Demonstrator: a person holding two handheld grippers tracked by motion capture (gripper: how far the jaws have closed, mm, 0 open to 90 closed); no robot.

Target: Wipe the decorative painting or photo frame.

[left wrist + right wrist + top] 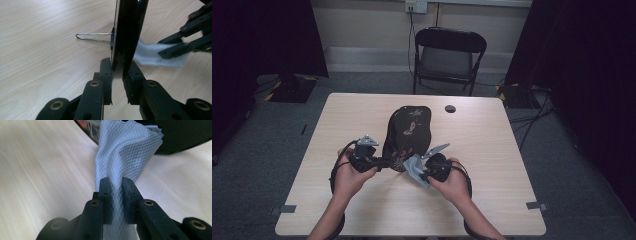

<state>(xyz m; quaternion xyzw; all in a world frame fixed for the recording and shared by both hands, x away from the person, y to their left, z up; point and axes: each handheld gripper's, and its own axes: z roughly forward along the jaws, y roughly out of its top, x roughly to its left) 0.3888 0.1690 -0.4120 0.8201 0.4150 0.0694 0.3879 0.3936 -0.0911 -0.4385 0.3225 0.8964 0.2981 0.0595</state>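
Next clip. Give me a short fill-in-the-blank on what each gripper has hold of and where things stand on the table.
1. The left gripper is shut on the edge of the black ____.
2. The right gripper is shut on a pale blue mesh ____.
3. In the left gripper view, a wire stand juts from the back of the panel and rests on the ____.
4. Behind the table stands an empty black folding ____.

Missing words: panel; cloth; table; chair

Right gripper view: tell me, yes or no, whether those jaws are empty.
No. The right gripper is clamped shut on a pale blue mesh cloth, which runs up between its jaws.
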